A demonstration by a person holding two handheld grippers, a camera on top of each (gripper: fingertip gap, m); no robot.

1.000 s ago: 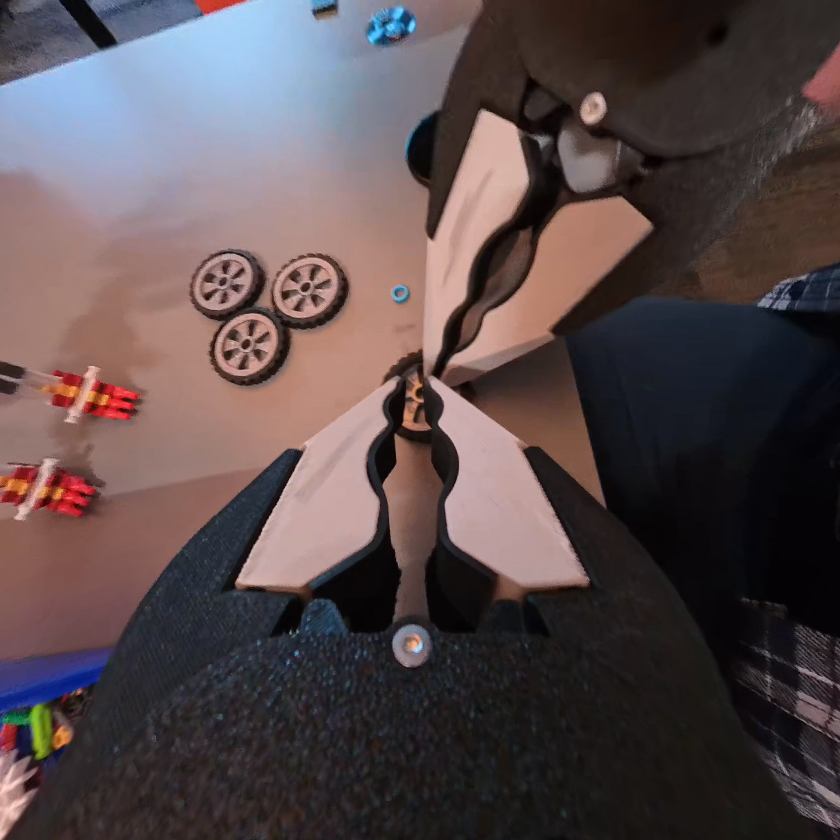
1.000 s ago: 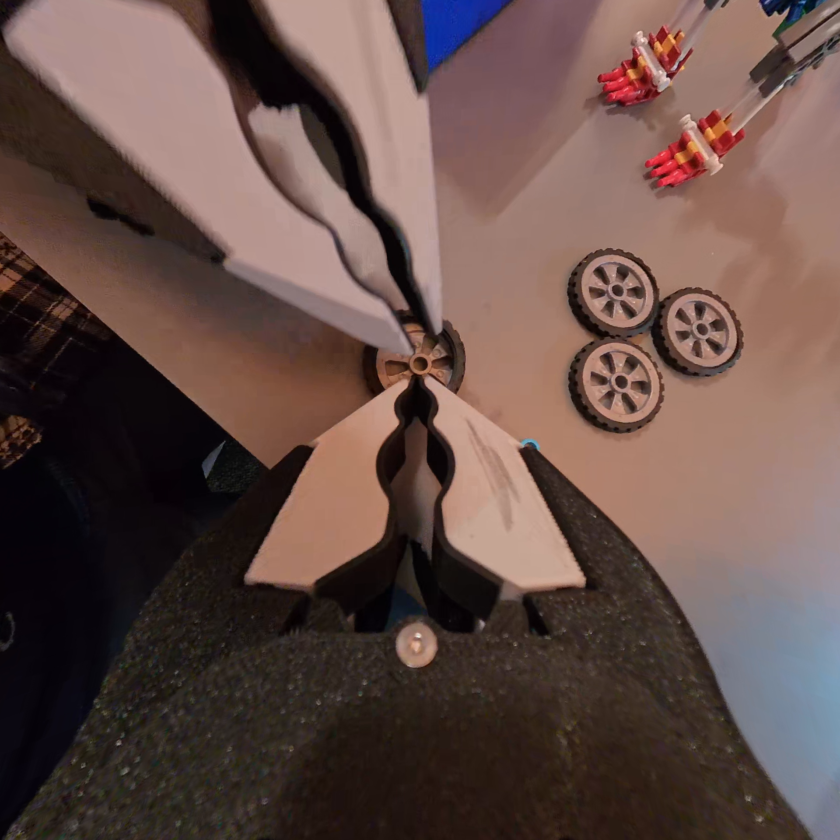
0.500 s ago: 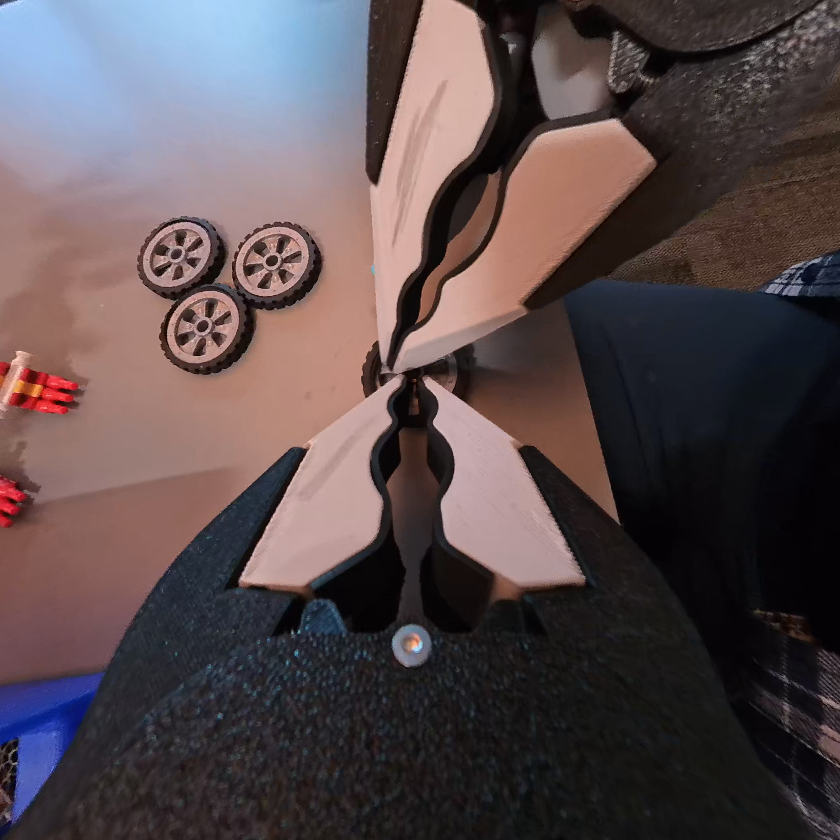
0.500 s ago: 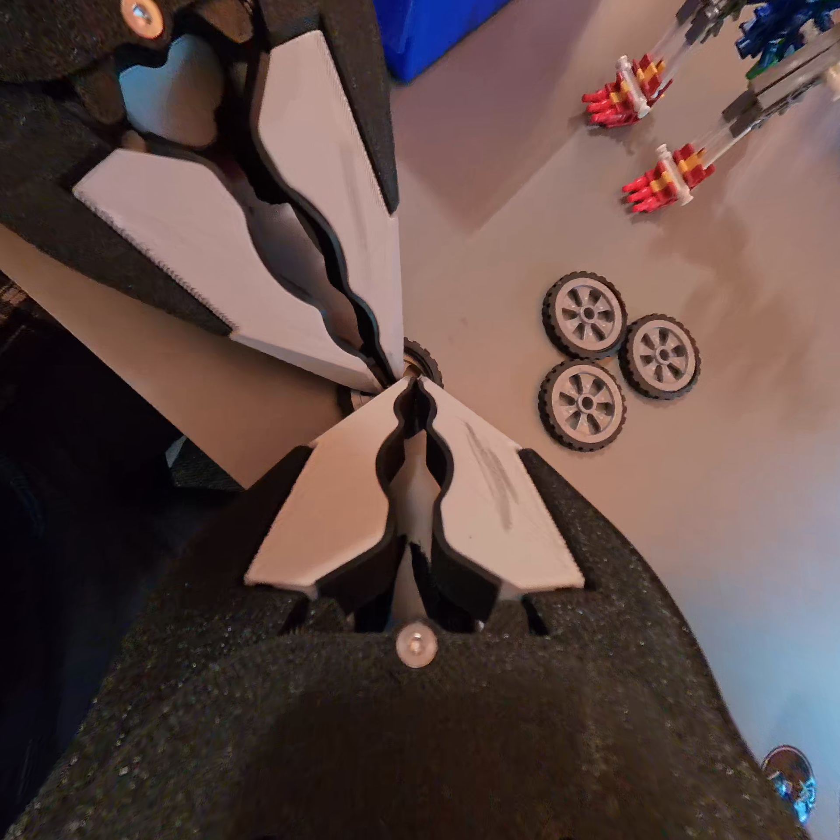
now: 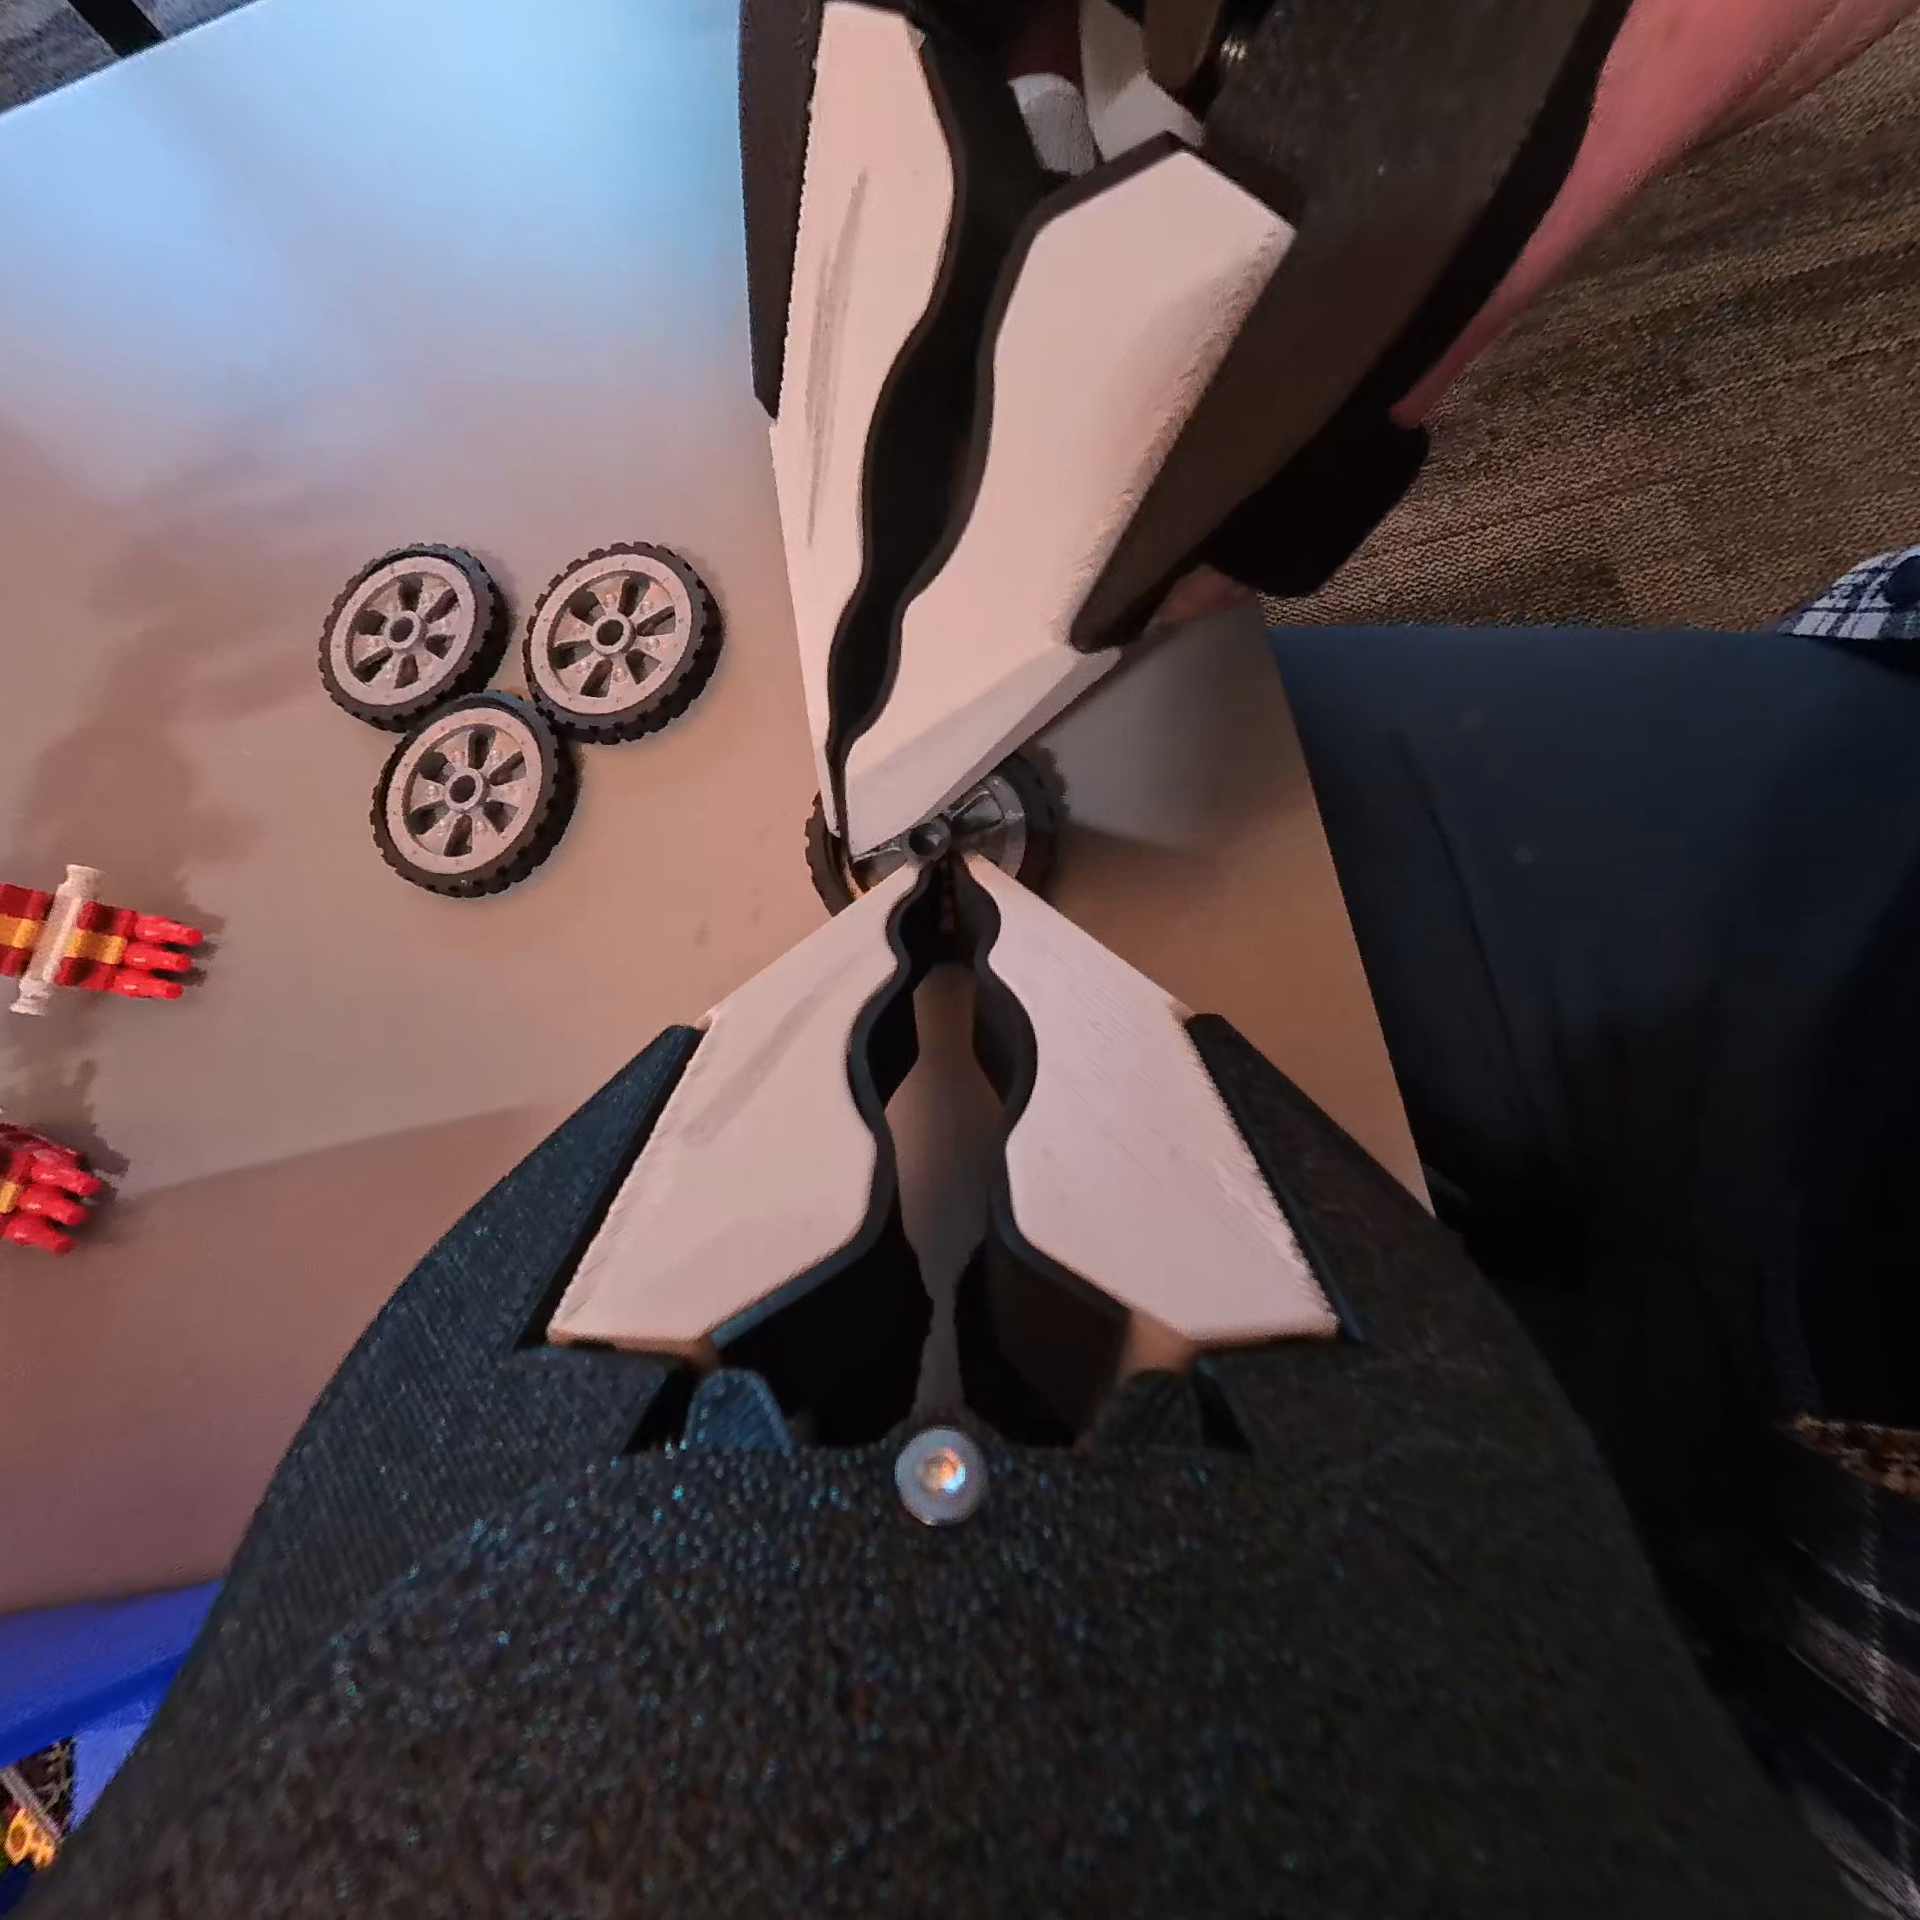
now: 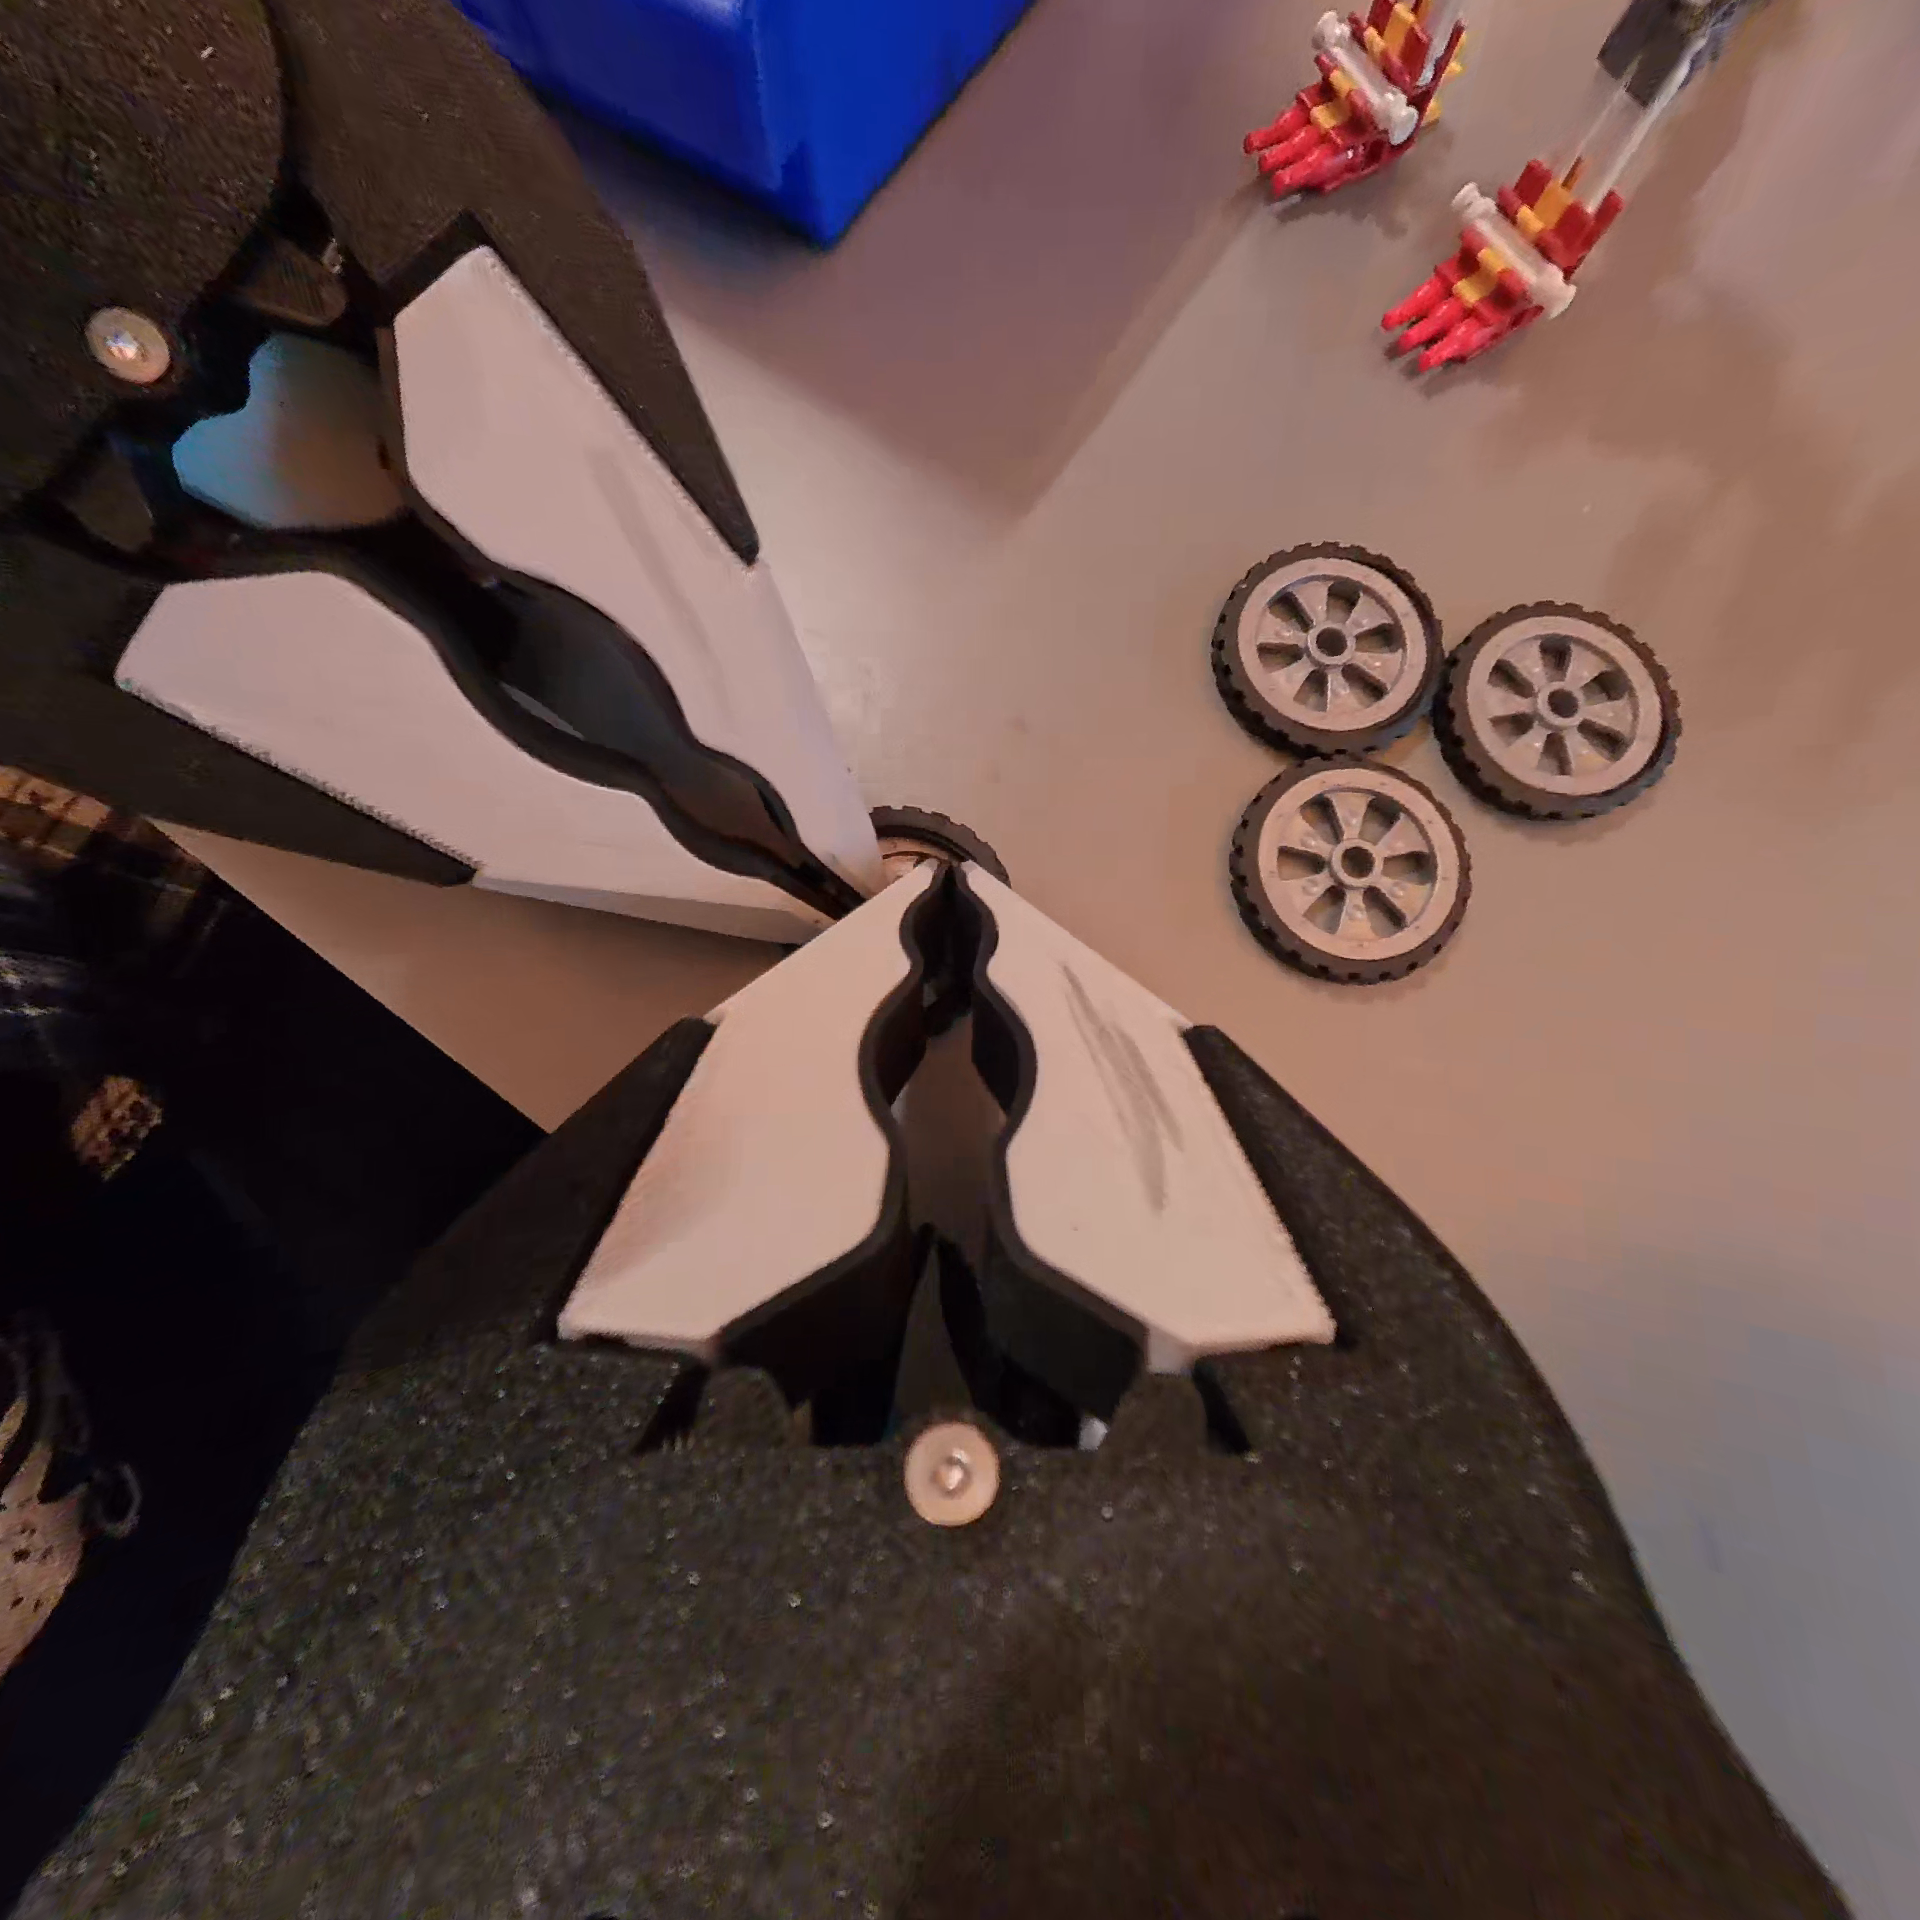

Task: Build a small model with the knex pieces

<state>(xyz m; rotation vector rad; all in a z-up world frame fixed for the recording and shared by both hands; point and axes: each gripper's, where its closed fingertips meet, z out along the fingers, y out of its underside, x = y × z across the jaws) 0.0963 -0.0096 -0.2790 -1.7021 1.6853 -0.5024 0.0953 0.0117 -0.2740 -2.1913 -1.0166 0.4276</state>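
Observation:
A small grey wheel with a black tyre [image 5: 1003, 821] is near the table's front edge. It also shows in the right wrist view [image 6: 935, 831], mostly hidden by fingertips. My left gripper [image 5: 940, 883] is shut, with the wheel's dark rim pinched between its tips. My right gripper [image 6: 940, 888] is shut on the same wheel from the opposite side. In the left wrist view the right gripper [image 5: 857, 831] comes down from the top. In the right wrist view the left gripper [image 6: 836, 894] comes in from the upper left. The two pairs of tips almost touch.
Three more grey wheels [image 5: 470, 795] [image 6: 1351, 862] lie flat in a cluster on the table [image 5: 312, 312]. Red and yellow toy parts [image 5: 94, 940] [image 6: 1496, 270] lie farther off. A blue bin [image 6: 769, 94] stands beyond them. A person's dark trouser leg [image 5: 1610, 1039] is past the table edge. The grippers are tip to tip, or close to it.
Both grippers have stayed shut at the wheel while turning around it. The left gripper has swung lower and to the left in the right wrist view. The small blue ring has left the views.

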